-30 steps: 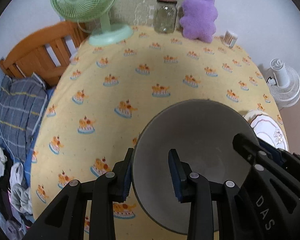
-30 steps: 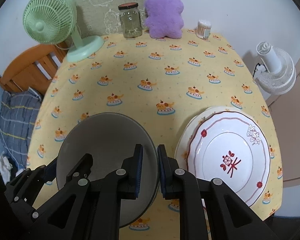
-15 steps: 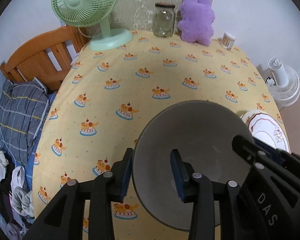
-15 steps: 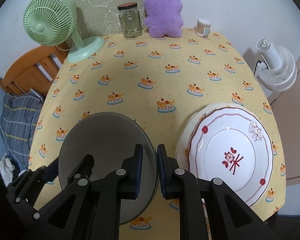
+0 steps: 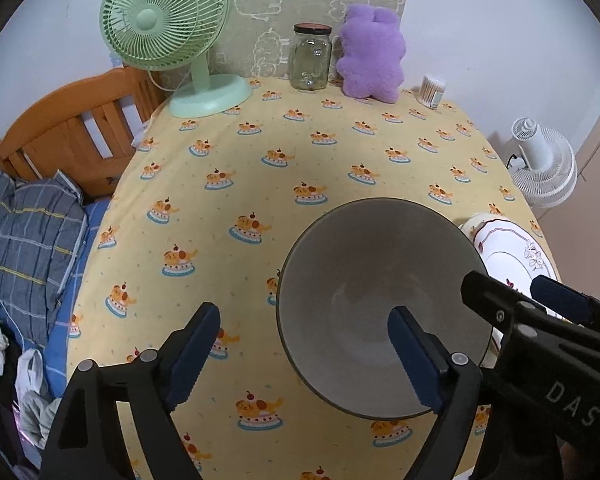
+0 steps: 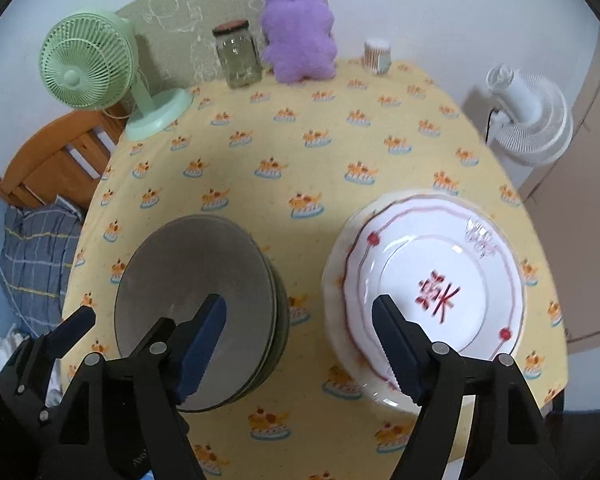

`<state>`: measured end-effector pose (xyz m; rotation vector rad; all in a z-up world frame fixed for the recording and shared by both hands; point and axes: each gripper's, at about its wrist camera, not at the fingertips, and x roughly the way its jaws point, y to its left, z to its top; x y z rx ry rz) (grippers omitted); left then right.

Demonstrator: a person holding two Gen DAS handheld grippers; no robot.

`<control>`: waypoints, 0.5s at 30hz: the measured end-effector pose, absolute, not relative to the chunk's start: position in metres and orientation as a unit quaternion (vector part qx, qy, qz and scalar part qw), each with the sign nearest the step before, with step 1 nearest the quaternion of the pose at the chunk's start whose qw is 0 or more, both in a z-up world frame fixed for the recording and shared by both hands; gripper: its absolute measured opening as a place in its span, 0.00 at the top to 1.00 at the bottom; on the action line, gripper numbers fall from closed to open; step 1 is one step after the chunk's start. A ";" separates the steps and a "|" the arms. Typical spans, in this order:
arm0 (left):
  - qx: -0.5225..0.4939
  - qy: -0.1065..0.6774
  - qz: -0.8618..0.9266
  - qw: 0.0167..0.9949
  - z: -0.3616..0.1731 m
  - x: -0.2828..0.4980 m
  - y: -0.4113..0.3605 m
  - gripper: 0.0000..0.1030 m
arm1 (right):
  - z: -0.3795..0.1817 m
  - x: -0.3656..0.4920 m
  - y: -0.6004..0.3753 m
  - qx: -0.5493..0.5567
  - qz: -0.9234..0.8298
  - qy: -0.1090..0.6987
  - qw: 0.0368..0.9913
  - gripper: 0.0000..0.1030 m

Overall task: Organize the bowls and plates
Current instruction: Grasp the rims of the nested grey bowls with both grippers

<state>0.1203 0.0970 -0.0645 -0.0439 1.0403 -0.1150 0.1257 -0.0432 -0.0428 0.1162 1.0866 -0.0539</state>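
Observation:
A grey bowl (image 5: 380,300) sits on the yellow tablecloth (image 5: 260,200); in the right wrist view it (image 6: 196,304) tops a stack of nested grey bowls. My left gripper (image 5: 304,356) is open, its right finger inside the bowl, its left finger outside the rim. My right gripper (image 6: 300,344) is open above the gap between the bowls and a stack of white plates with red trim (image 6: 432,296). The plates also show at the right in the left wrist view (image 5: 508,252).
At the table's back stand a green fan (image 5: 172,36), a glass jar (image 5: 310,58), a purple plush toy (image 5: 372,54) and a cotton-swab cup (image 5: 432,90). A white floor fan (image 6: 528,120) stands off the right edge. A wooden bed frame (image 5: 68,136) lies left.
Both grippers have opened and let go of the grey bowl's rim. The bowl now rests on the stack. Both grippers have pulled back and up a little.

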 end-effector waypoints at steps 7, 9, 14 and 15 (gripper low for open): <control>-0.038 0.506 -0.058 0.860 -0.068 0.126 0.090 0.15 | -0.049 0.135 -0.050 0.055 0.019 0.507 0.860 0.15; -0.048 0.509 -0.052 0.858 -0.069 0.129 0.090 0.15 | -0.051 0.140 -0.052 0.052 0.031 0.503 0.862 0.15; -0.060 0.513 -0.036 0.856 -0.072 0.135 0.088 0.15 | -0.060 0.156 -0.060 0.082 0.067 0.519 0.848 0.15; -0.061 0.514 -0.032 0.855 -0.073 0.137 0.088 0.15 | -0.062 0.159 -0.061 0.086 0.069 0.522 0.846 0.15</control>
